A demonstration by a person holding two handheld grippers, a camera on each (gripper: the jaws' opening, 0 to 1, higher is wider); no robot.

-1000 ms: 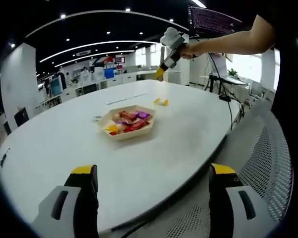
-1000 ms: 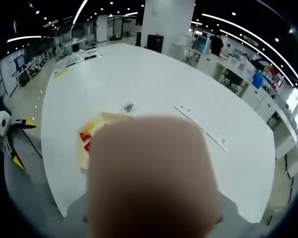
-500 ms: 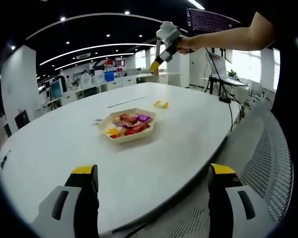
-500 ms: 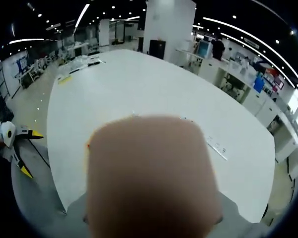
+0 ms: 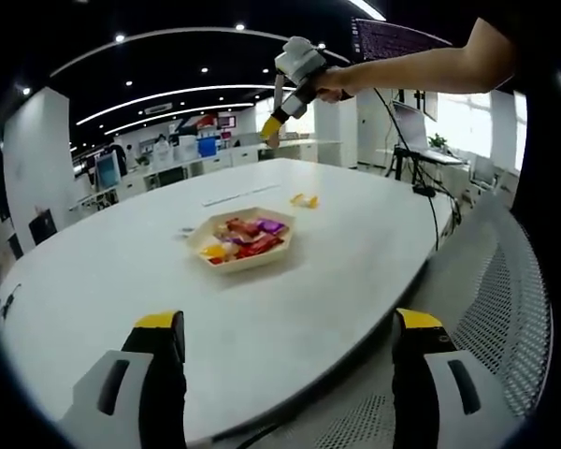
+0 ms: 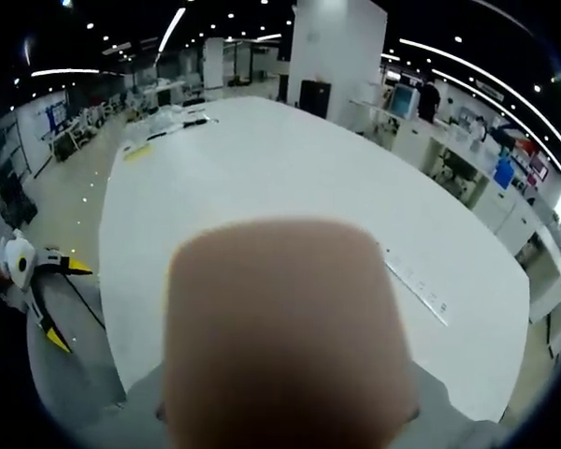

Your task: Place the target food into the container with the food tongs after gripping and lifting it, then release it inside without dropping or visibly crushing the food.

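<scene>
A pale hexagonal tray [image 5: 202, 241] of wrapped snacks [image 5: 248, 236] sits mid-table in the left gripper view. A small yellow object [image 5: 305, 199] lies on the table beyond it. My left gripper [image 5: 288, 323] stands open at the table's near edge, its yellow-tipped jaws wide apart with nothing between them. A person's hand holds my right gripper [image 5: 269, 128] high above the table's far side; its jaw gap is too small to read. In the right gripper view a blurred tan blob [image 6: 285, 337] covers the lower centre and hides the jaws. My left gripper [image 6: 70, 307] shows at the left edge, open.
The large white oval table [image 5: 122, 271] fills both views. A power strip [image 6: 416, 285] lies on its far part. A mesh chair [image 5: 505, 309] stands at the right of the left gripper view. Office desks and monitors lie behind.
The right gripper has risen and moved left, away from the table. In the right gripper view the tray has slid out of sight behind the blob. The left gripper has held still.
</scene>
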